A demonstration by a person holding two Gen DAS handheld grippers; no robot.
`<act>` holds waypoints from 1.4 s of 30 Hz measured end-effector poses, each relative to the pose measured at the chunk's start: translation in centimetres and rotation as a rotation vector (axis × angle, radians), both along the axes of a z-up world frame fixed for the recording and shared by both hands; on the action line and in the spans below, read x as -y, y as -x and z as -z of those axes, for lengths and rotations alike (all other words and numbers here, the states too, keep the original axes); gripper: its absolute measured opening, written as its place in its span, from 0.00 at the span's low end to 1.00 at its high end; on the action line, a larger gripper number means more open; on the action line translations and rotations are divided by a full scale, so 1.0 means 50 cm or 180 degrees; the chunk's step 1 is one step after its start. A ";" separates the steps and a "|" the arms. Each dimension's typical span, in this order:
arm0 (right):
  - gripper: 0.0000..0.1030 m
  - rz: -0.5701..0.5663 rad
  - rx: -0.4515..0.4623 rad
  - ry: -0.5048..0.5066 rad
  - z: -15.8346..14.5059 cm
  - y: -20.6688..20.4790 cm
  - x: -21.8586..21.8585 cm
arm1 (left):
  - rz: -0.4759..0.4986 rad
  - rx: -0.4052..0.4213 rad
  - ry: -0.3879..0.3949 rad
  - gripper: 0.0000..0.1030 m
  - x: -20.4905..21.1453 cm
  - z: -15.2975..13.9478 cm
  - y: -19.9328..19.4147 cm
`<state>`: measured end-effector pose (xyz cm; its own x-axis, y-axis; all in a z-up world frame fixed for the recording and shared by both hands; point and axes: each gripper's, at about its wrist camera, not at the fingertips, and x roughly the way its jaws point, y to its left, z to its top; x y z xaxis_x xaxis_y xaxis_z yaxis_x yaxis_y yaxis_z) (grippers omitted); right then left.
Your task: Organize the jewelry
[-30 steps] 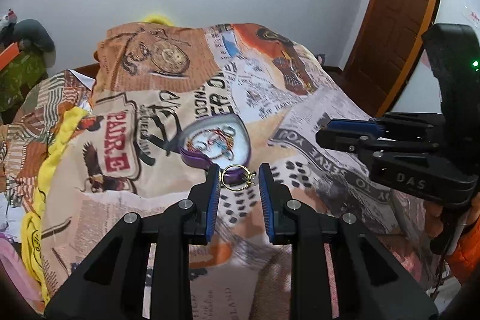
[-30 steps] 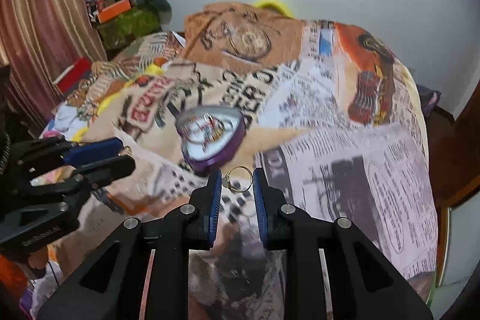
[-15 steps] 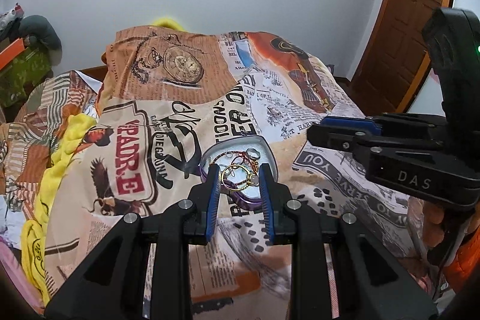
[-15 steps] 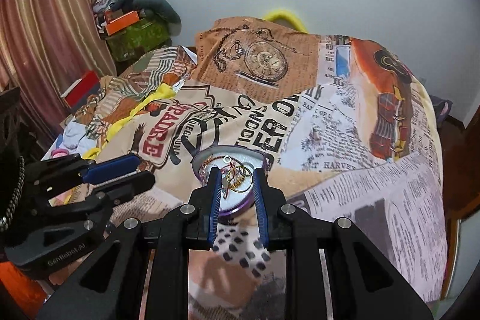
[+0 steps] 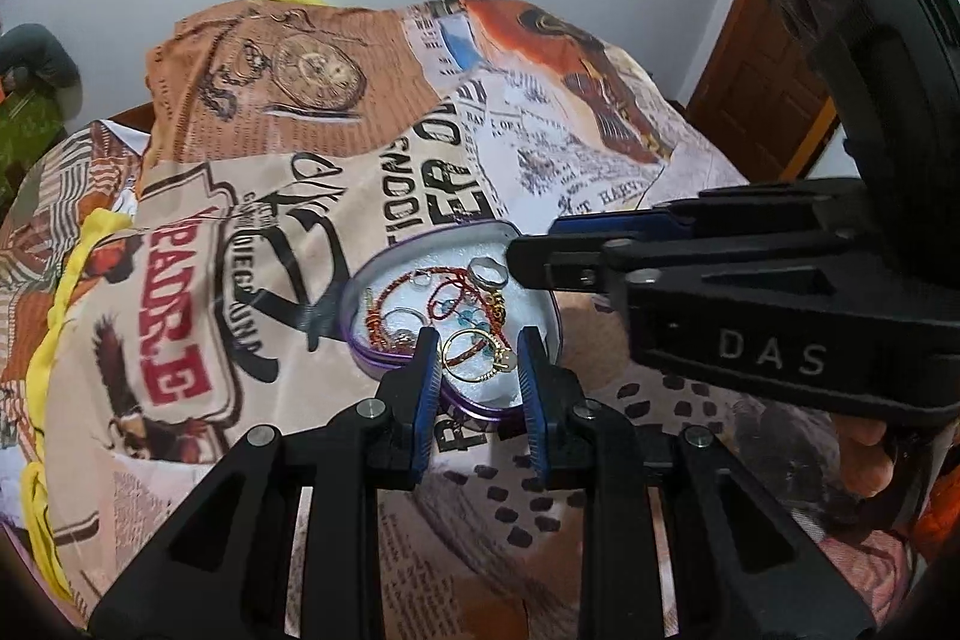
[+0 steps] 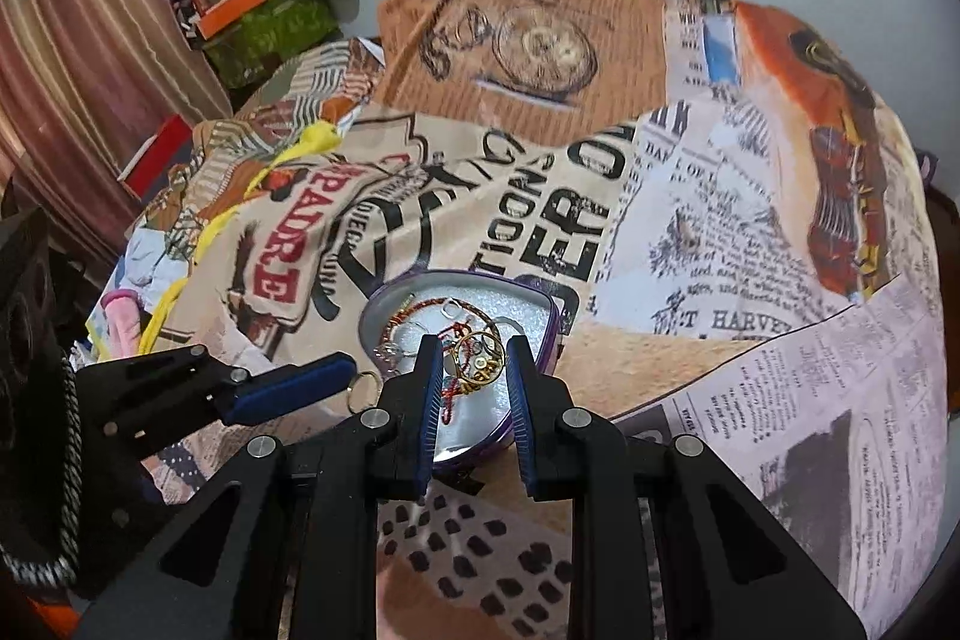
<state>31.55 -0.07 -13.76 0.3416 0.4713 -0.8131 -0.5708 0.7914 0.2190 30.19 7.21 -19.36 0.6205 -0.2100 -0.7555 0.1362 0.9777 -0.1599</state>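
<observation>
A purple heart-shaped tin (image 5: 367, 340) lies open on the bed with chains, rings and a red thread on its white lining. My left gripper (image 5: 477, 361) hovers over its near edge, shut on a gold ring (image 5: 474, 353). My right gripper (image 6: 473, 367) hangs over the same tin (image 6: 543, 334), shut on a gold ring with a small ornament (image 6: 478, 355). Each gripper shows in the other's view: the right gripper (image 5: 531, 250) reaches in from the right above the tin's far side, and the left gripper (image 6: 351, 373) comes in from the left with its ring (image 6: 360, 382) at the tip.
The tin rests on a bedspread (image 5: 288, 232) printed with newspaper text and a pocket watch. Yellow cloth (image 5: 66, 292) bunches along the bed's left side. A wooden door (image 5: 756, 100) stands at the right, with a curtain (image 6: 72, 40) and piled clutter (image 6: 252, 10) at the left.
Both grippers have moved forward and down toward the tin, each keeping its ring. The tin, which was ahead of the fingertips, now lies right under them.
</observation>
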 end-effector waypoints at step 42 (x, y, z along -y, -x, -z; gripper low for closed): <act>0.21 0.0454 0.1621 -0.0472 -0.341 0.310 0.118 | -0.0395 0.1569 0.0053 0.25 -0.001 -0.384 0.346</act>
